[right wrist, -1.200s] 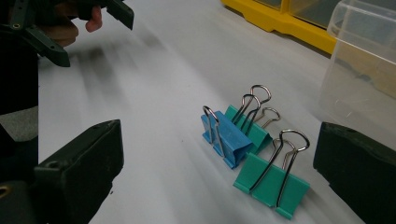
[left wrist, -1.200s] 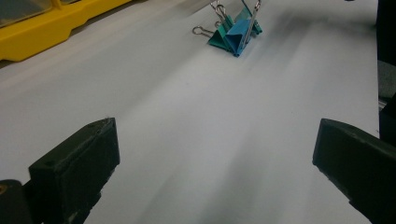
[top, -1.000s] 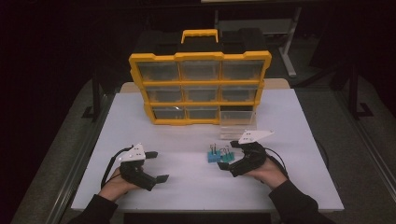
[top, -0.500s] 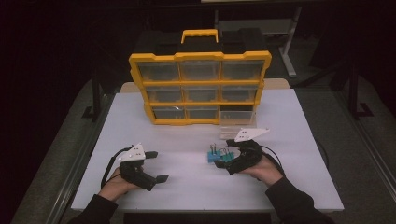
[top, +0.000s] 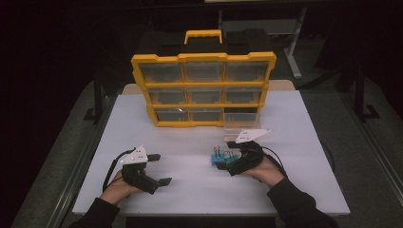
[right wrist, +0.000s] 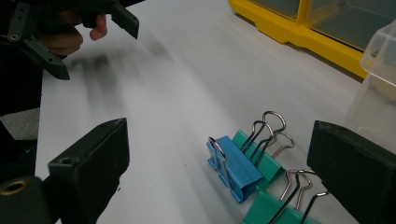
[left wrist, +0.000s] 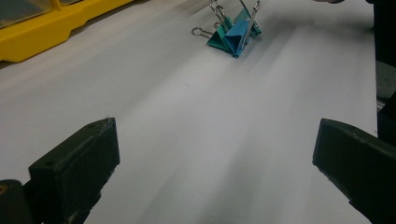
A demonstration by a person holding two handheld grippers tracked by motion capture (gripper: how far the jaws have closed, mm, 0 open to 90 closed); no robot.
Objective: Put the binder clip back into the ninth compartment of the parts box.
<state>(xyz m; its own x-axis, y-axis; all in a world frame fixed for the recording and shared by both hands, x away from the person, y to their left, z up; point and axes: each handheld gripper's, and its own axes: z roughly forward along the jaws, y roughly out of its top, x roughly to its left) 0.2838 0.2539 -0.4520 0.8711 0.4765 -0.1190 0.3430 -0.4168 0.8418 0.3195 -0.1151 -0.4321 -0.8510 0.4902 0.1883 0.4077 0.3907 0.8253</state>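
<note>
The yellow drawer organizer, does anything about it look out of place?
Yes. The yellow plastic drawer organizer has a dark, empty bottom-right slot; its clear plastic drawer sits out on the white table in front.

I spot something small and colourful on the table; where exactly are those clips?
The binder clips lie bunched on the white table, just ahead of the open right gripper and in front of the yellow drawer box.
</note>
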